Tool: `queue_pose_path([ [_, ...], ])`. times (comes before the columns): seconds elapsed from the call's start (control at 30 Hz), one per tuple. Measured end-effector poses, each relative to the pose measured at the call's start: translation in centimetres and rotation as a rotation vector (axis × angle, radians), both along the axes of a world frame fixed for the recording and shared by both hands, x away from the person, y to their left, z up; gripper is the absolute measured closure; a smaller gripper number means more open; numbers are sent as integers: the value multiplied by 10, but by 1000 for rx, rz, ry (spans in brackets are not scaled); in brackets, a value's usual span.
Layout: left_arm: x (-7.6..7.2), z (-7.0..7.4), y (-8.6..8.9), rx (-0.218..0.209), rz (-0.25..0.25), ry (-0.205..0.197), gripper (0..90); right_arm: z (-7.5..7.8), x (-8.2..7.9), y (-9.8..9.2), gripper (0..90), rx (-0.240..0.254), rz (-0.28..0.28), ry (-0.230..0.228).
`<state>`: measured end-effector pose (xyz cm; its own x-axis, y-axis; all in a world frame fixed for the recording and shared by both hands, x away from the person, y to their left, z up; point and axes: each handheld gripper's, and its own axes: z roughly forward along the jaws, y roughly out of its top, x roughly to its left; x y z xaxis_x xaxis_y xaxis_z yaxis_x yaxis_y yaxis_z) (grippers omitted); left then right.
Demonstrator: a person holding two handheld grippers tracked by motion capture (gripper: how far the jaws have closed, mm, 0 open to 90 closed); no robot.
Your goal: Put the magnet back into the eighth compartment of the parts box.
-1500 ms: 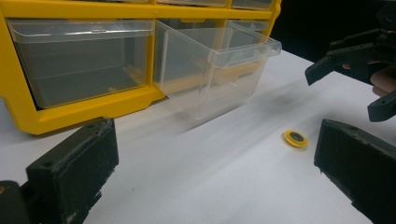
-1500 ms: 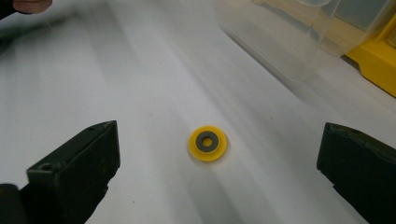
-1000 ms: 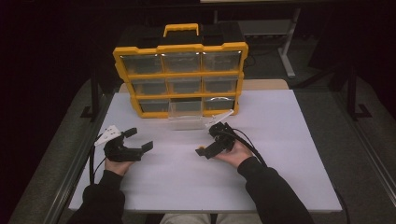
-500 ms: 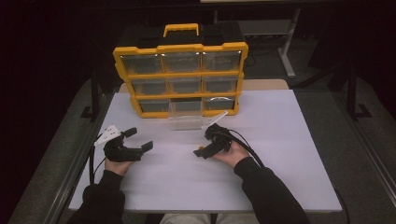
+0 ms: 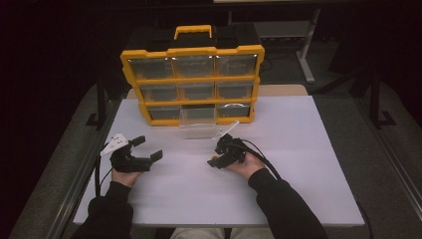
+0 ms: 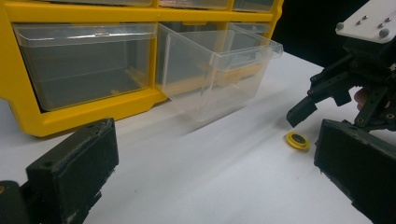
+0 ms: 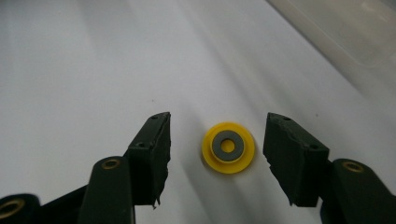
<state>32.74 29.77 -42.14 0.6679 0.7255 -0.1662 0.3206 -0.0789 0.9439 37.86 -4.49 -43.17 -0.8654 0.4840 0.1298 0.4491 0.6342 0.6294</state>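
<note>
A small yellow disc (image 7: 228, 147) with a grey ring on top lies flat on the white table (image 5: 298, 164). My right gripper (image 7: 220, 136) is open, its jaws standing on either side of the disc without touching it. From the left gripper view, the disc (image 6: 298, 140) sits just below the right gripper (image 6: 317, 105). My left gripper (image 5: 148, 148) rests open at the table's left, nothing between its jaws (image 6: 212, 177). In the high view the right gripper (image 5: 218, 152) is low over the table centre.
A yellow organizer (image 5: 194, 84) of clear drawers stands at the table's back. One clear drawer (image 5: 199, 127) is pulled out at its bottom middle and looks empty (image 6: 219, 70). Dark floor surrounds the table.
My right gripper has shifted slightly left and nearer the person, settling around the yellow disc. The left gripper has stayed put.
</note>
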Motion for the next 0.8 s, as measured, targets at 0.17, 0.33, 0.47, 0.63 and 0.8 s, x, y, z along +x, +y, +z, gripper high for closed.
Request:
queue_pose_path([
  [0.17, 0, 0, 0, -2, 5, 1, 0, -4, 1, 3, 432, -14, 2, -5],
  [0.33, 0, 0, 0, 0, 4, -1, 0, -7, -1, 7, 569, -57, -1, -32],
  [0.47, 0, 0, 0, -2, 3, -1, 0, -7, -2, 7, 613, -65, -5, -41],
  [0.63, 0, 0, 0, -4, 3, 1, 0, -7, -2, 6, 614, -50, -9, -30],
  [0.8, 0, 0, 0, -2, 2, 1, 0, -6, -2, 6, 614, -36, -14, -25],
])
